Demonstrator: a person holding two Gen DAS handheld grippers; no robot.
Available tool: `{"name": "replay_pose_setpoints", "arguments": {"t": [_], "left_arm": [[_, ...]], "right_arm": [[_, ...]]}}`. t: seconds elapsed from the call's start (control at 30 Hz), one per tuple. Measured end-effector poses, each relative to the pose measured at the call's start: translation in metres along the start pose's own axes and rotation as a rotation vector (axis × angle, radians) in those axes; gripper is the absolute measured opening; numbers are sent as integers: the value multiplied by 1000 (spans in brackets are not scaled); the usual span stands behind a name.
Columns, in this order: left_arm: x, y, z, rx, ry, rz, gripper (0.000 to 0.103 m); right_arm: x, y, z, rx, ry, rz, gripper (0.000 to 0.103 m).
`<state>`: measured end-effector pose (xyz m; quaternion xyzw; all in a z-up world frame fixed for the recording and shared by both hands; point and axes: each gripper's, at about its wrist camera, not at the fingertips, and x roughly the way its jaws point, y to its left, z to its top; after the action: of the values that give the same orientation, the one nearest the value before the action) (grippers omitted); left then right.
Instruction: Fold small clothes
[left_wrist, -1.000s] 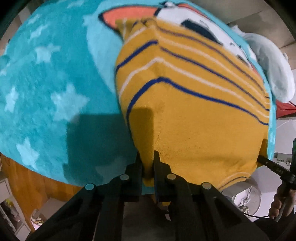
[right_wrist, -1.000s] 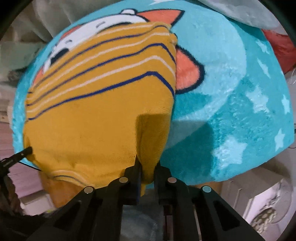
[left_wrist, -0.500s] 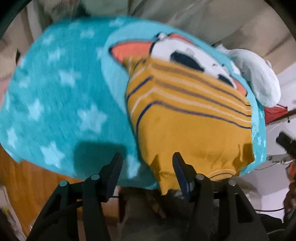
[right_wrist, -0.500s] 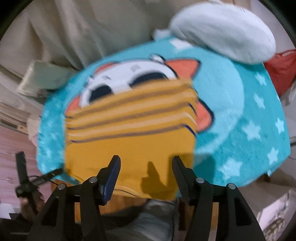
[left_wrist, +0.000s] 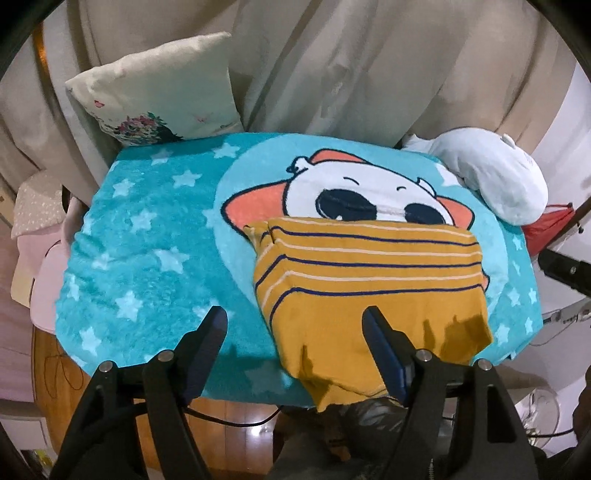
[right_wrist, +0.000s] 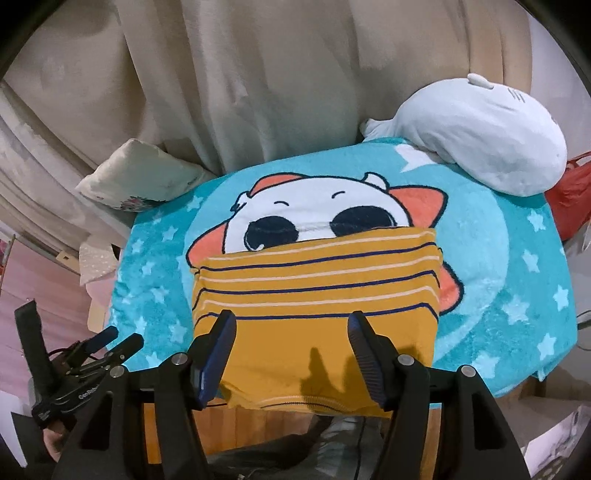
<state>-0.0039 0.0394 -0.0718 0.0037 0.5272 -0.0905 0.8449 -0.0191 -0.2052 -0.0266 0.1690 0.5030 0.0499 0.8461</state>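
Observation:
A mustard-yellow garment with navy and white stripes (left_wrist: 369, 280) lies folded flat on a teal star blanket (left_wrist: 140, 251) with a cartoon face; its near hem hangs over the blanket's front edge. It also shows in the right wrist view (right_wrist: 314, 291). My left gripper (left_wrist: 295, 325) is open and empty, held back above the garment's near left corner. My right gripper (right_wrist: 290, 328) is open and empty, above the garment's near edge. The left gripper also shows at the lower left of the right wrist view (right_wrist: 110, 341).
A cream floral pillow (left_wrist: 159, 88) stands at the blanket's back left. A white plush toy (left_wrist: 491, 177) lies at the back right, with a red item (left_wrist: 546, 225) beside it. Beige curtains (left_wrist: 332, 66) hang behind. A wooden edge (left_wrist: 229, 410) shows under the blanket.
Both grippers were shut on the garment's near edge a second ago. They have opened, let go and pulled back and up. The garment now lies flat on the blanket.

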Motion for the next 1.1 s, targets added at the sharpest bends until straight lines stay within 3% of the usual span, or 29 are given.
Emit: {"name": "replay_pose_setpoints", "arguments": {"t": [0.37,0.73,1.0,1.1], "left_arm": [[0,0,-11,-11,32,8,75],[30,23,-46,-133,139,27,75],[87,54,-80,-354,231,-151,75],[106,57,-89,-386,243,-201,75]], "right_arm": [[9,19,-4,-63,32,-9,69],[67,58,12,-154,137,56,69],[143,95,26,-223,289,128,69],[176,113,28,-263,347,130,69]]}}
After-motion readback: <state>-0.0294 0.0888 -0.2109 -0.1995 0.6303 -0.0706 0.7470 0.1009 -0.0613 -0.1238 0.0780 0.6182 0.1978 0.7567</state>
